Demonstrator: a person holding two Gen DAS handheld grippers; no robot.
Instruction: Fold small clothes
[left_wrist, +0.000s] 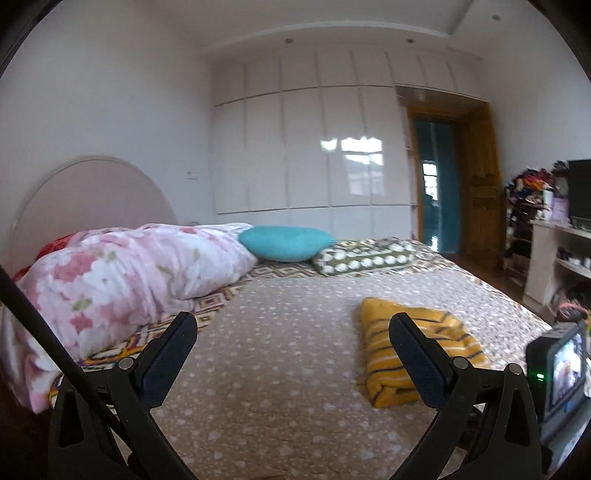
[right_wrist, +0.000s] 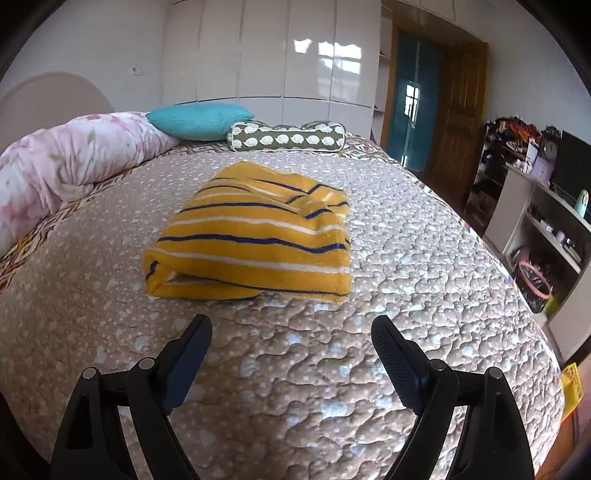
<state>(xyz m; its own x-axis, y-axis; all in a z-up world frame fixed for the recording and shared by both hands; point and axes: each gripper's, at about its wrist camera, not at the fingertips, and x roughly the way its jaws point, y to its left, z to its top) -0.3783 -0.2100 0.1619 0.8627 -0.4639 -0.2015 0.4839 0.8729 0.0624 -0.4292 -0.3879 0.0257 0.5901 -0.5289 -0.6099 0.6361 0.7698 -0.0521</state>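
A yellow garment with dark blue and white stripes (right_wrist: 255, 236) lies folded into a compact bundle on the beige quilted bedspread (right_wrist: 406, 295). It also shows in the left wrist view (left_wrist: 417, 343), right of centre, partly behind the right finger. My left gripper (left_wrist: 291, 325) is open and empty above the bedspread, to the left of the garment. My right gripper (right_wrist: 291, 328) is open and empty, a short way in front of the garment's near edge, not touching it.
A pink floral duvet (left_wrist: 110, 280) is bunched at the left by the headboard. A teal cushion (right_wrist: 199, 120) and a green patterned bolster (right_wrist: 288, 138) lie at the far side. Shelves and a TV (right_wrist: 576, 170) stand right of the bed. The other gripper's camera (left_wrist: 561, 369) shows at right.
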